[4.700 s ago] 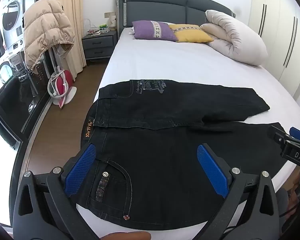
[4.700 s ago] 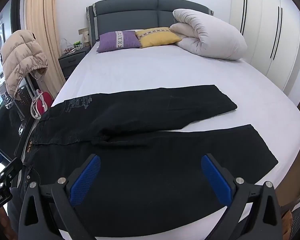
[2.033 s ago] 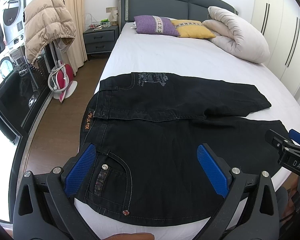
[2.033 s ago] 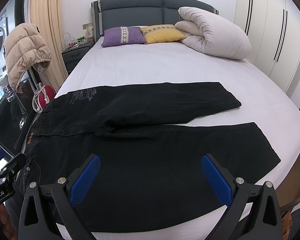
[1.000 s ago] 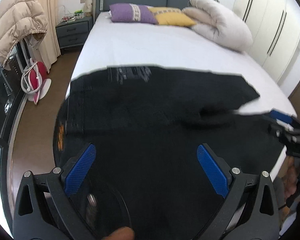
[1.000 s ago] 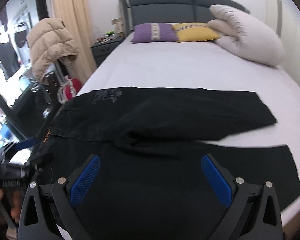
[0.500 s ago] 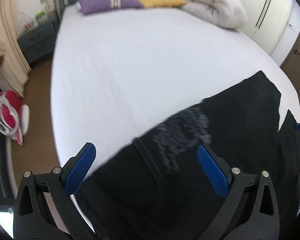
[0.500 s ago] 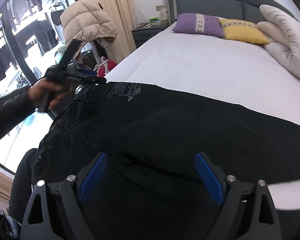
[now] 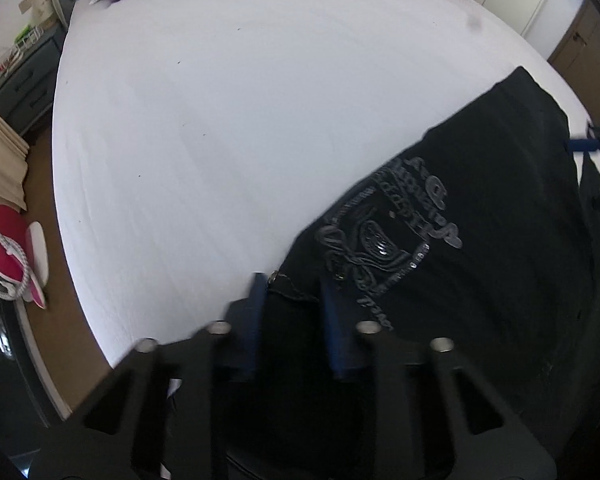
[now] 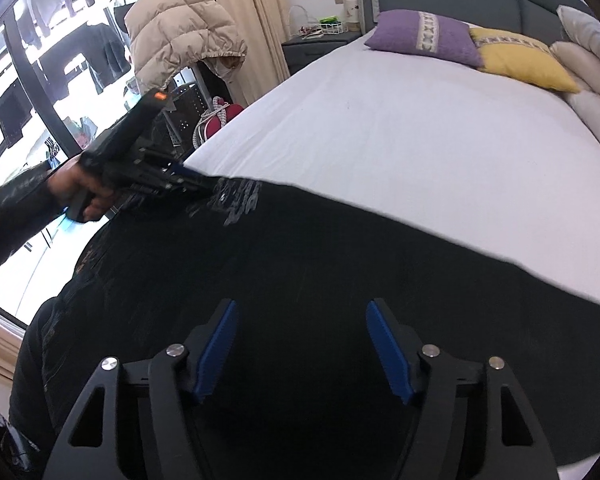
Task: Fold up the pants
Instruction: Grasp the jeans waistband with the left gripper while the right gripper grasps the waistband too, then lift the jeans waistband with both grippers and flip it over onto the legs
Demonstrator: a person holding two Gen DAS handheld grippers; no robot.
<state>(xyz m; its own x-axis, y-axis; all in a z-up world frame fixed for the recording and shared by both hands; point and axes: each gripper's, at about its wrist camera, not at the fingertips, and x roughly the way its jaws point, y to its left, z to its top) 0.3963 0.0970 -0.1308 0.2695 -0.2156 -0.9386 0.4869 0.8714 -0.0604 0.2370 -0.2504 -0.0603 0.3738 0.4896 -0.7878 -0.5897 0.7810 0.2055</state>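
Note:
Black pants (image 9: 480, 208) with a grey printed back pocket (image 9: 384, 236) lie flat on the white bed (image 9: 240, 100). My left gripper (image 9: 292, 300) has its jaws narrowed around the far waistband corner, with cloth between the blue pads; it looks blurred. In the right wrist view the left gripper (image 10: 192, 182) sits at that waist corner of the pants (image 10: 340, 272). My right gripper (image 10: 300, 320) is partly open just above the far pant leg, holding nothing.
A purple pillow (image 10: 424, 38), a yellow pillow (image 10: 520, 64) and a rolled duvet (image 10: 592, 72) lie at the headboard. A beige jacket (image 10: 180, 36) hangs left of the bed, beside a nightstand (image 10: 316, 46). A red item (image 9: 4, 256) sits on the floor.
My left gripper moved to the far waist corner and its jaws closed in on the waistband. My right gripper swung over the far leg and its jaws narrowed.

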